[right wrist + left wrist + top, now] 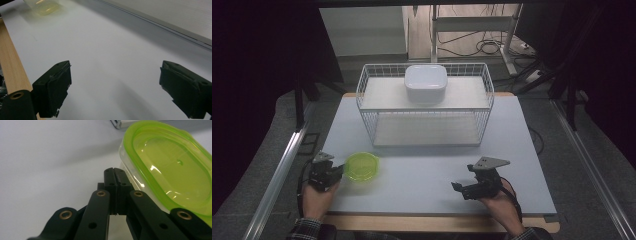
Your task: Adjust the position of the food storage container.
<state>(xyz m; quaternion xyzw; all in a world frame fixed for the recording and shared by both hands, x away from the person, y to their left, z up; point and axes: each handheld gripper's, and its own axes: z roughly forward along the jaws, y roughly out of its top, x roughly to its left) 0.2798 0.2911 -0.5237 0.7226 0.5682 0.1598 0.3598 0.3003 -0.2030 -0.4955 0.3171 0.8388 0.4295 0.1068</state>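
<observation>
A clear tub with a lime-green lid stands on the white table top at the front left. My left gripper lies just left of it, jaws shut together with nothing between them. In the left gripper view the closed tips sit right beside the tub's clear wall, under the green lid; I cannot tell if they touch. My right gripper rests at the front right, jaws open and empty over bare table. The tub shows blurred far off.
A white wire rack with two shelves stands at the back middle, and a white lidded box sits on its upper shelf. The rack's base edge runs past the right gripper. A wooden strip borders the table's near edge.
</observation>
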